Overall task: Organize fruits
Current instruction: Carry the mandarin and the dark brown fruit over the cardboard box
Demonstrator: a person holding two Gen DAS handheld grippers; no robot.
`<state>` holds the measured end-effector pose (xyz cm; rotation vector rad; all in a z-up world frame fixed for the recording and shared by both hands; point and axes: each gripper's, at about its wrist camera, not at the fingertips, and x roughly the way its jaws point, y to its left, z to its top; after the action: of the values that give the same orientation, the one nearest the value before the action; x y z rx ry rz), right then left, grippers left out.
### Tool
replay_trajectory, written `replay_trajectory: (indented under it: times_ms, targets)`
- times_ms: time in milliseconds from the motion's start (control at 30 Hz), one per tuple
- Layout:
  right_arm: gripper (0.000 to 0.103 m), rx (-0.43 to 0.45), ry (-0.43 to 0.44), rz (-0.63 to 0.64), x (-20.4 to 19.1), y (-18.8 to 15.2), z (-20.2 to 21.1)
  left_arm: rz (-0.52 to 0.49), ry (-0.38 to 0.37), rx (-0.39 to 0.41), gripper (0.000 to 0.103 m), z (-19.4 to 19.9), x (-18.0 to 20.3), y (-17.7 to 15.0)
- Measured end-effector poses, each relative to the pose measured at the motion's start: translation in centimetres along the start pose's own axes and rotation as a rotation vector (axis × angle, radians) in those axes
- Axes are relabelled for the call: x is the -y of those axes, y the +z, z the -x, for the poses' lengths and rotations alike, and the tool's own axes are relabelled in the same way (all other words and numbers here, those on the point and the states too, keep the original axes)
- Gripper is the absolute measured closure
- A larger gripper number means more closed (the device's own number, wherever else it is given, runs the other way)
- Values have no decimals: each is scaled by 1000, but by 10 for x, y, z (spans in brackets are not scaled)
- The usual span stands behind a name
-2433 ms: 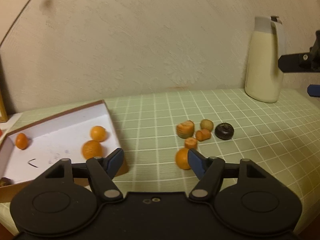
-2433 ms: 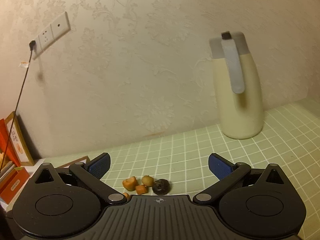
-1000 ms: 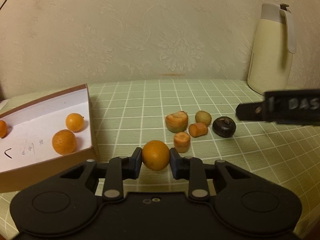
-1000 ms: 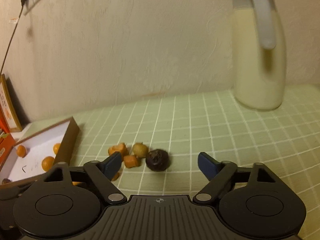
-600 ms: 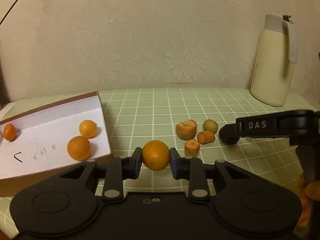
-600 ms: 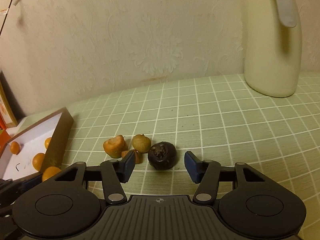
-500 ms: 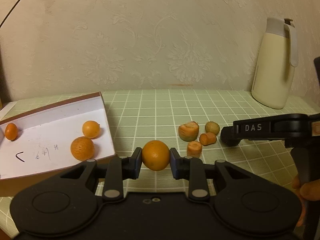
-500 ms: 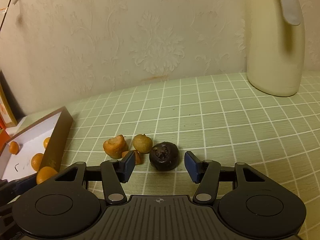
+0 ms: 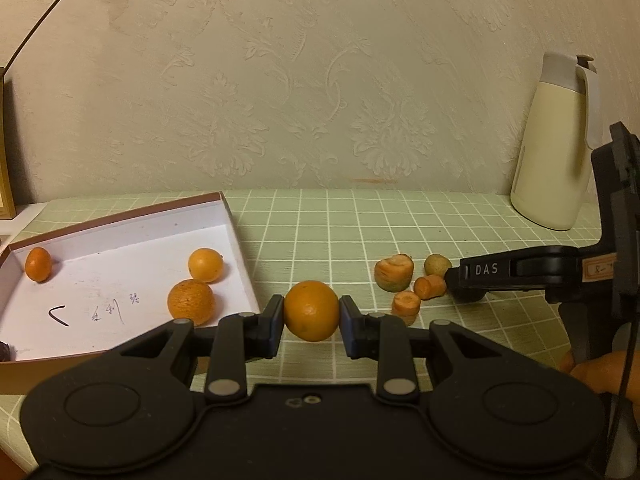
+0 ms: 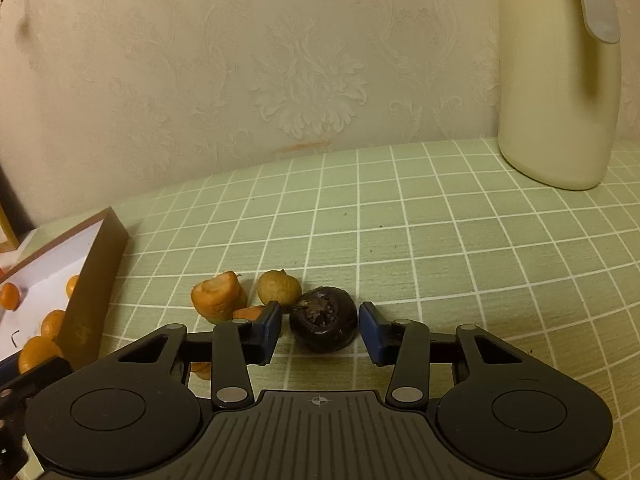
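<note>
My left gripper is shut on an orange and holds it above the green checked cloth, just right of the white box. The box holds three oranges. My right gripper is open, its blue pads on either side of a dark round fruit on the cloth, small gaps showing. Carrot chunks and a small brownish fruit lie just left of it. The right gripper also shows in the left wrist view.
A cream thermos jug stands at the back right by the patterned wall. The box's brown side is to the left of the fruit pile. A cable runs up the wall at far left.
My left gripper closed on the orange and lifted it toward the box. My right gripper came down around the dark fruit and narrowed its jaws.
</note>
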<state>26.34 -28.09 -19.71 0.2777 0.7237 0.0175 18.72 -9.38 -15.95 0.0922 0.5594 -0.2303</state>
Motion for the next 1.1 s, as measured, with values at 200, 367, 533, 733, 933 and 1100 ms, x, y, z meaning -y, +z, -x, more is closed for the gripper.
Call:
replay_trajectory:
  times_ms: [200,367,533,733,933,1100]
  targets:
    - [58,2,-27,37,-8,-1,-4,9,10,0,83,4,-8,0]
    - [65,-2,-40,80,-16,-4,-3,18,22,7,84,7,-13,1]
    - [65,7,-43,86,-19,-8,3,24,33,17,83,15,-19,2]
    - [65,102,3,77,-28,-1,36,52,61,47,84,30,-36,6]
    - [65,204,128,75,-55,5,74,74,118,79,84,51,-58,9]
    - [65,256,236,129,-95,5,93,106,169,92,84,73,-84,9]
